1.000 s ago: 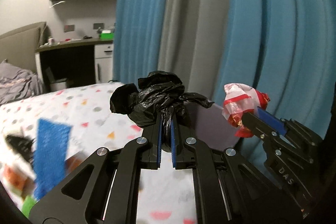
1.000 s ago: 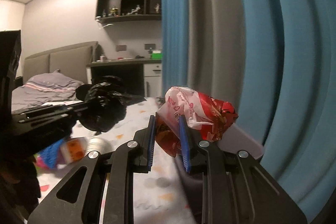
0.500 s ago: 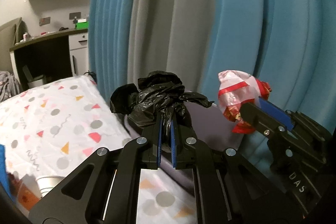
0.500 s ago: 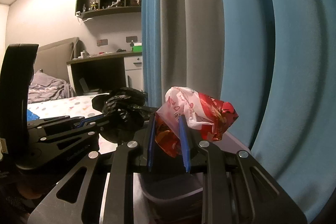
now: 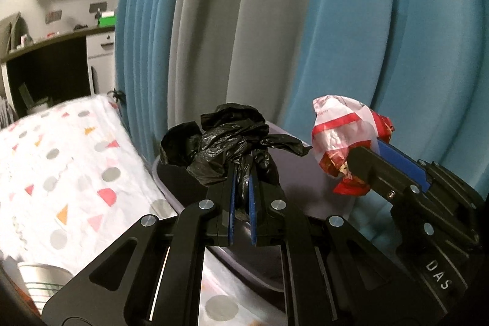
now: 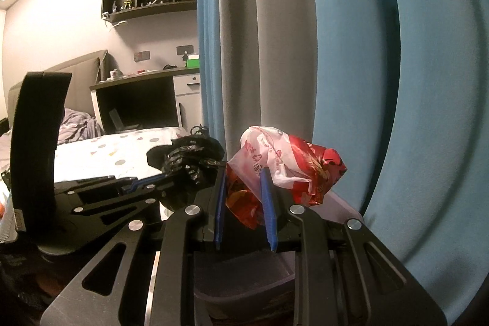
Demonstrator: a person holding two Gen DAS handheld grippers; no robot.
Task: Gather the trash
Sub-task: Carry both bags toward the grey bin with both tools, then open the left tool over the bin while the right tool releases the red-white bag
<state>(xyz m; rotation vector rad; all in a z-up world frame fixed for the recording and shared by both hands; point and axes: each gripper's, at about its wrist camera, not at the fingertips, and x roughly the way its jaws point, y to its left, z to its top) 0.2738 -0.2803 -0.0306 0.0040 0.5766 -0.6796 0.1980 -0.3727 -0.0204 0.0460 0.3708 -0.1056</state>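
Two hand-held grippers (image 5: 241, 191) (image 6: 244, 203); one black bag (image 5: 226, 142); one red wrapper (image 6: 287, 170); one bin (image 5: 305, 173).

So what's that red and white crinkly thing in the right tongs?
The wrapper is a crumpled snack packet, glossy red foil mixed with thin white printed plastic. The right tongs pinch its lower part between blue pads, so it bulges above them. It hangs over a grey bin, in front of the curtain.
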